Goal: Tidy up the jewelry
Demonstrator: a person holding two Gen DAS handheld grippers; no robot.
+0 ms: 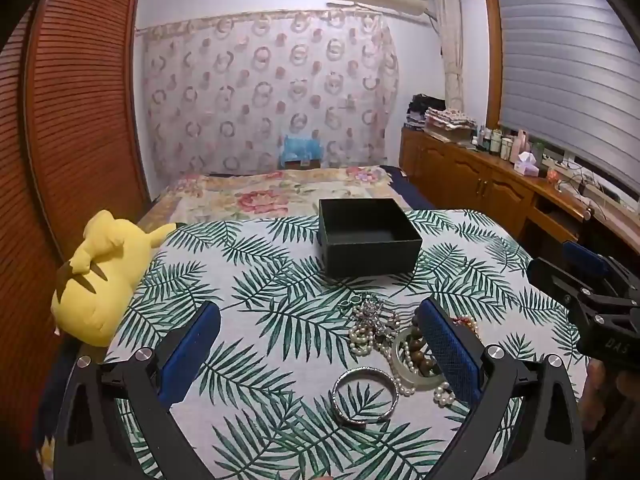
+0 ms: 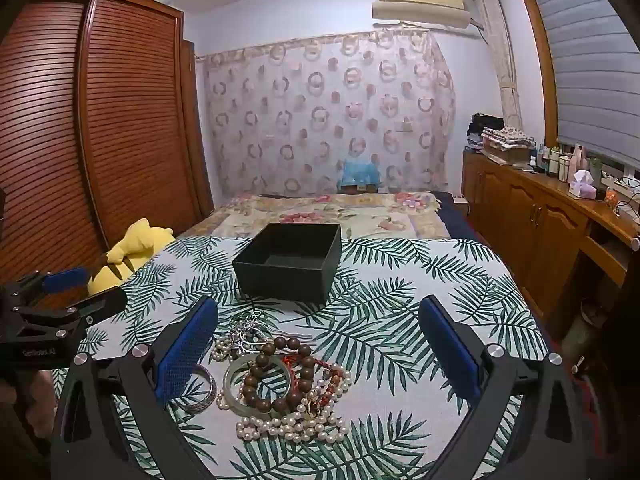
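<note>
Both tongs stand wide and hold nothing. The left gripper [image 1: 320, 316] hovers over the leaf-print cloth [image 1: 260, 280], the silver bangle [image 1: 365, 395] lying flat between its fingers, nearer the right one. The jewelry heap [image 2: 280, 380] sits between the right gripper [image 2: 318, 316] fingers, toward its left finger; its long axis runs from near the tongs away toward the open black box [image 2: 288, 268], which stands just beyond the fingertips.

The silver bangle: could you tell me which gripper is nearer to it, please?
Left. The silver bangle lies between the open left gripper's fingers; the open right gripper has it beside its left finger, outside.
</note>
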